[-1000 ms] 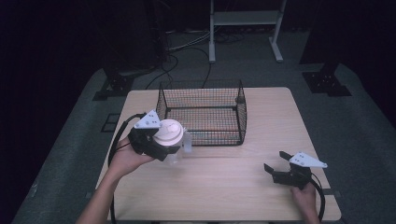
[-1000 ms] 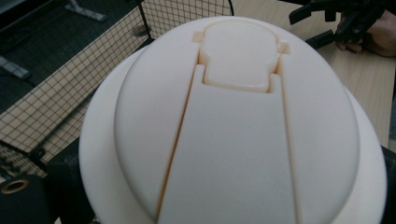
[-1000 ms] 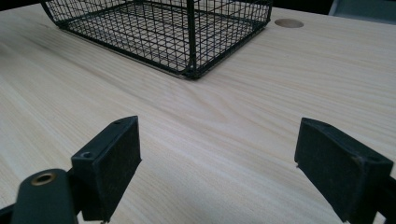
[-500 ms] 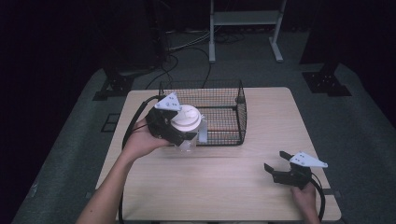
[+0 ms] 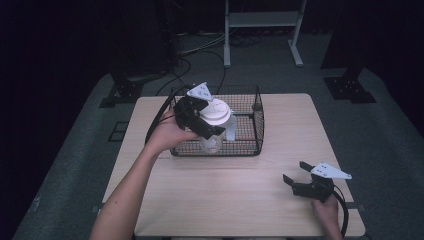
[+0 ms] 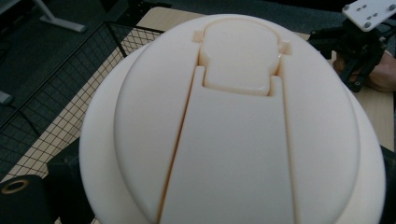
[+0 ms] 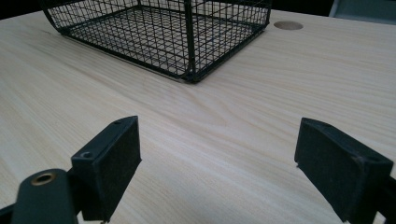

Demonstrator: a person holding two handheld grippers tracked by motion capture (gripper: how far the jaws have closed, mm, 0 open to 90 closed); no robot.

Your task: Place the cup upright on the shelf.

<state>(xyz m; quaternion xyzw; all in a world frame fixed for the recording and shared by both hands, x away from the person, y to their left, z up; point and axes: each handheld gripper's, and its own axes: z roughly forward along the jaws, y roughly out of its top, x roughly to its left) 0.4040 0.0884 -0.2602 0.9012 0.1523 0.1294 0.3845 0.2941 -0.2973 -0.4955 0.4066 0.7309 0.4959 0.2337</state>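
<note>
Jaws on the left gripper (image 5: 206,124) were clamped on a clear jar (image 5: 212,141) with a cream lid (image 5: 216,112); the right gripper (image 5: 298,176) had its jaws spread wide, nothing between them.

High view: left hand (image 5: 167,135) held the jar up over the front-left part of the wire basket (image 5: 255,125), tilted, lid facing up and toward the camera. Clear body hung below the lid, inside the basket outline as seen from above; couldn't tell whether it touched the mesh floor. Basket sat on the far half of the table (image 5: 280,145), open top, black mesh.

Left gripper view: lid (image 6: 233,126) took up nearly the whole frame, round, cream, with a moulded flip tab running from centre to rim. One black jaw edge showed at lower left against the lid rim. Basket mesh (image 6: 60,88) was behind on the left, the other gripper (image 6: 359,42) and its hand at top right.

Right gripper view: both black pads (image 7: 112,163) stood well apart over bare wood table (image 7: 243,116). Basket corner (image 7: 187,42) sat ahead, clear of the jaws. A round hole (image 7: 288,25) in the tabletop showed past it.

Right gripper rested low near the front-right table edge, well apart from the basket, held by the right hand (image 5: 327,212).
</note>
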